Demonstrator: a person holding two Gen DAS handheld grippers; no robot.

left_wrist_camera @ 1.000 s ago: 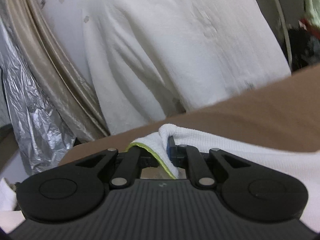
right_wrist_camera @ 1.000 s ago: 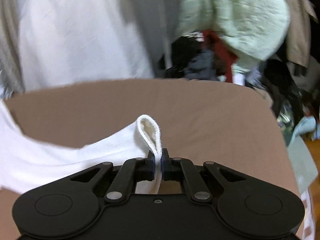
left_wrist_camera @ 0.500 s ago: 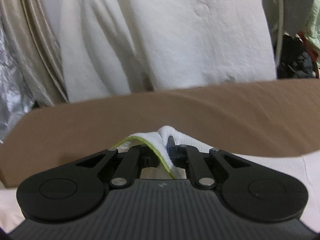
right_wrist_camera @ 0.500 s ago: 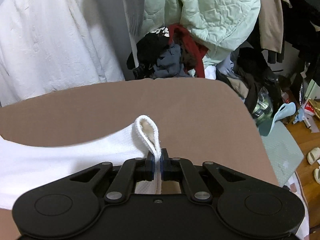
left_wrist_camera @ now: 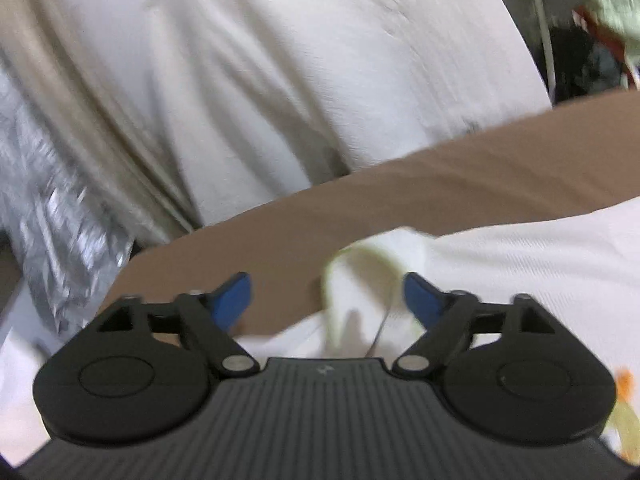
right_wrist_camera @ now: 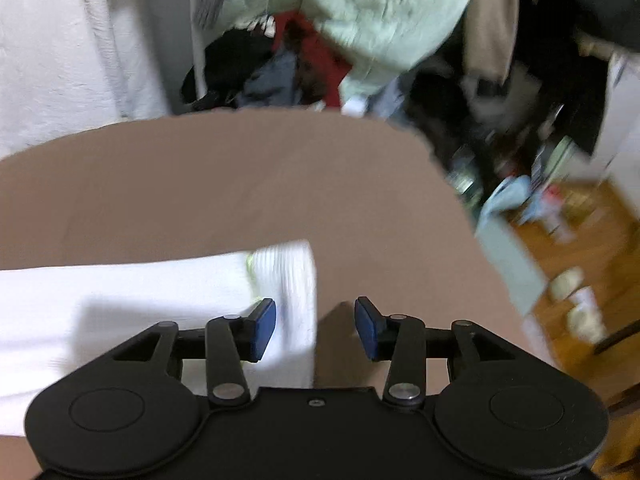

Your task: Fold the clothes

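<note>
A white garment (left_wrist_camera: 500, 264) with a yellow-green edge lies on the brown table (left_wrist_camera: 440, 184). In the left wrist view my left gripper (left_wrist_camera: 326, 298) is open, its blue pads wide apart, and a loose fold of the garment's corner sits between them, ungripped. In the right wrist view the same garment (right_wrist_camera: 140, 292) lies flat with its ribbed cuff at the right end. My right gripper (right_wrist_camera: 316, 326) is open just above that cuff, holding nothing. Both views are motion-blurred.
White cloth (left_wrist_camera: 320, 60) and a silver foil sheet (left_wrist_camera: 52, 240) hang behind the table. A heap of clothes, with a pale green quilted jacket (right_wrist_camera: 380, 12), stands beyond the far edge. The brown table's (right_wrist_camera: 240, 184) right edge drops to a cluttered wooden floor (right_wrist_camera: 580, 248).
Both grippers were shut on the white garment's edge half a second ago. Both have opened and let it go, and the garment has dropped flat on the table.
</note>
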